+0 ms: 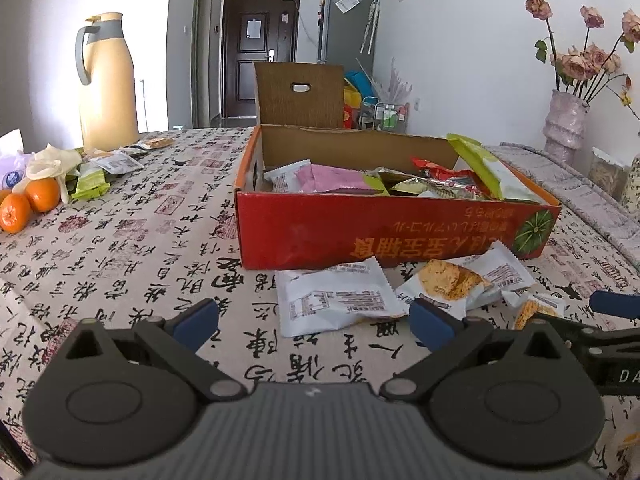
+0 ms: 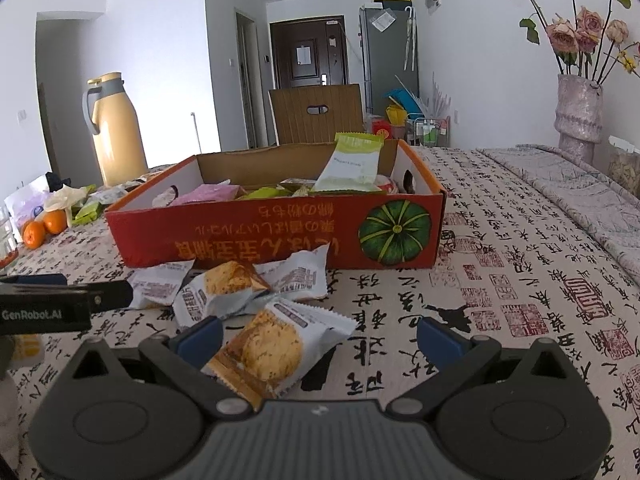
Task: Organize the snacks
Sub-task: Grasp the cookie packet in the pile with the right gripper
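An open red cardboard box [image 1: 392, 236] [image 2: 280, 240] stands on the table, holding pink [image 1: 336, 178], green [image 2: 354, 162] and other snack packets. Several loose packets lie in front of it. My left gripper [image 1: 314, 320] is open low over the table, with a white packet [image 1: 336, 300] lying just ahead between its fingers. My right gripper [image 2: 320, 340] is open too. A cookie packet [image 2: 272, 344] rests on the cloth between its fingers, close to the left one. More cookie packets [image 2: 224, 292] [image 1: 448, 284] are heaped between that packet and the box.
A yellow thermos jug [image 1: 106, 80], oranges [image 1: 28, 204] and a small pile of snack packets [image 1: 104, 168] sit at the far left. A vase of dried roses [image 2: 578, 116] stands at the far right. The box's brown flap [image 1: 300, 94] stands upright behind it.
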Tool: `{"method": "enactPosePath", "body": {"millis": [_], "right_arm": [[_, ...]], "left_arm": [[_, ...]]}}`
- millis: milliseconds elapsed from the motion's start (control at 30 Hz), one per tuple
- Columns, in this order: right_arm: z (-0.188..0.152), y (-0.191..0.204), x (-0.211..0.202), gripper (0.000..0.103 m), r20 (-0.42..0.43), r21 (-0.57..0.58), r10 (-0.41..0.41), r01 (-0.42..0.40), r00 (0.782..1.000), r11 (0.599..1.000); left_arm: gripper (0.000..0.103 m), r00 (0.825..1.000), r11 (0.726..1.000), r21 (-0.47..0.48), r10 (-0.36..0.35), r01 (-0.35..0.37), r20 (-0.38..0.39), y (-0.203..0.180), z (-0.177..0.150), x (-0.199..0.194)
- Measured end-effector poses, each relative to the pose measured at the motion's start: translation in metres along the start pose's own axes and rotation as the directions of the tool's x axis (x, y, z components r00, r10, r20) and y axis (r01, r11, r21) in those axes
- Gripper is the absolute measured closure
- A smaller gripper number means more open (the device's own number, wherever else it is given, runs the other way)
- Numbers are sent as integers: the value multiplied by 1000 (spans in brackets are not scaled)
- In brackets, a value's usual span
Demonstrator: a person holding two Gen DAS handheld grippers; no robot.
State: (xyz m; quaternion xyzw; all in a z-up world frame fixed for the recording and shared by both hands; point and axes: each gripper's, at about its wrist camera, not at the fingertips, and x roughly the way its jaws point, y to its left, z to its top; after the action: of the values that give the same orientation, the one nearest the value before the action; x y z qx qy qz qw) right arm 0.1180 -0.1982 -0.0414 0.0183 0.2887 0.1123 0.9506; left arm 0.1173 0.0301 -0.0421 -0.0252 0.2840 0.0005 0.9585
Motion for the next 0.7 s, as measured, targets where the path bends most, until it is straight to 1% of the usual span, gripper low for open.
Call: {"method": "enactPosePath", "body": {"millis": [400, 533, 600, 667, 700], "right_arm": [[1, 5, 11, 0, -32, -7, -24, 24, 999, 1000], [1, 9, 14, 0, -38, -13, -12, 11, 999, 1000], [0, 11, 15, 4, -44, -20, -9, 8, 999, 1000], [0, 9, 15, 19, -44, -12, -3, 3, 999, 1000], [0, 8, 16, 23, -47, -5, 4, -4, 999, 1000]], "left_arm": [[0, 1000, 1000, -11, -1, 1, 2, 2, -1, -1], [0, 1000, 1000, -15, 2, -2, -1, 2, -1, -1], [0, 1000, 1000, -17, -1, 1, -1, 2, -1, -1], [0, 1000, 1000, -15, -1, 1, -1, 2, -2, -1], [0, 1000, 1000, -15, -2, 2, -1, 2, -2, -1]]}}
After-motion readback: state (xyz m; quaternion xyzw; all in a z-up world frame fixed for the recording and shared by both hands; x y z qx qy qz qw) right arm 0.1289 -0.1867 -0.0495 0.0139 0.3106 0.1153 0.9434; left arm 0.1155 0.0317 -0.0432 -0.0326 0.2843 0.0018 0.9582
